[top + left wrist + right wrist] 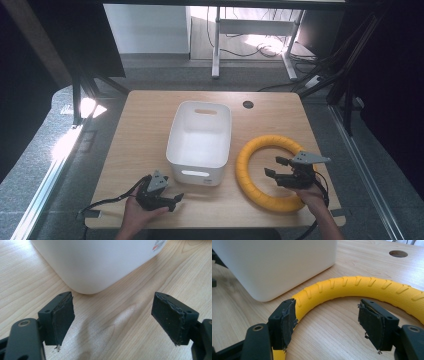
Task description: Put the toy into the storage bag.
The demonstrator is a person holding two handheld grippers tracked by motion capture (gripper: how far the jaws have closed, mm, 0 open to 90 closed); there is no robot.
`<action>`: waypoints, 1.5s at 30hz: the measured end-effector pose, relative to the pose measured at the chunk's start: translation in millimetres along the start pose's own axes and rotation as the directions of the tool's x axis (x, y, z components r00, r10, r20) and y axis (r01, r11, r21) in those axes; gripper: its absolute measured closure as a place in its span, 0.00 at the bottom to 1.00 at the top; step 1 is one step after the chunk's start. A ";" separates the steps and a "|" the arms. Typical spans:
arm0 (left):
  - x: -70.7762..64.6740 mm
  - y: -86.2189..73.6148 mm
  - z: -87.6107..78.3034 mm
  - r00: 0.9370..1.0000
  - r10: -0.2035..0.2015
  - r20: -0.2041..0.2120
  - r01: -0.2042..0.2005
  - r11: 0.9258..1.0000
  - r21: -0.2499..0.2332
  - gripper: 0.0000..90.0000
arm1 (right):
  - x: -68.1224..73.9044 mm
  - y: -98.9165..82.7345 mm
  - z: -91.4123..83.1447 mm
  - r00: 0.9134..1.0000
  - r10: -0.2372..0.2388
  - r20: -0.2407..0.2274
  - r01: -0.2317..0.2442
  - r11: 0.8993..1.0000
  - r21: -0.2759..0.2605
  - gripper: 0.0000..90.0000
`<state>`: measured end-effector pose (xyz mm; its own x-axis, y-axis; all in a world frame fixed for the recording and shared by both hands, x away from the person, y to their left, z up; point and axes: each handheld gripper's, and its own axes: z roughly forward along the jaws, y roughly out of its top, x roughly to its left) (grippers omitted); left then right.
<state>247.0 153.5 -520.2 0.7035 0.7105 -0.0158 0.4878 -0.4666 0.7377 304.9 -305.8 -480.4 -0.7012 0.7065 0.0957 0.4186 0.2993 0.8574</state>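
A yellow ring [270,173] lies flat on the right half of the wooden table [140,130], its ribbed outer surface showing short slanted grooves in the right gripper view [362,286]. Its left side sits just beside the right wall of a white bin [200,142], which stands upright in the middle of the table with a handle slot in its far wall and another in its near wall. The bin looks empty.

The right gripper [274,166] sits over the ring's near right part, held by the person's right hand [312,195], and points left toward the open middle of the ring. Its jaws are spread wide with nothing between them; in its own view the bare table inside the ring shows in the gap, and the ring's band curves past behind the left jaw.

The left gripper [175,200] rests at the near left of the table, held by the left hand [135,212], just near of the bin's near left corner. Its jaws are also spread apart and hold nothing; the bin's rounded corner [95,265] stands just beyond them.

A round cable hole [248,104] sits at the table's far edge, right of the bin.
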 end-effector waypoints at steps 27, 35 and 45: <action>4.7 3.6 -0.9 1.000 -0.005 -0.017 0.005 1.000 -0.005 0.21 | 1.9 1.8 -23.7 0.999 -0.054 -0.001 0.054 0.999 0.004 0.37; 7.2 6.5 1.9 1.000 -0.021 0.010 0.022 1.000 -0.005 0.21 | 6.0 8.5 -18.9 0.995 -0.092 -0.032 0.095 0.992 0.085 0.37; 11.2 9.0 1.8 0.999 -0.019 0.027 0.019 1.000 -0.001 0.21 | 14.1 23.4 -11.4 0.985 -0.140 -0.097 0.157 0.969 0.190 0.36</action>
<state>260.2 156.3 -514.8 0.7077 0.7049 -0.0482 0.5010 -0.4524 0.7378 298.2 -296.1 -453.2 -0.8058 0.5918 0.0235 0.4058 0.5228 0.7496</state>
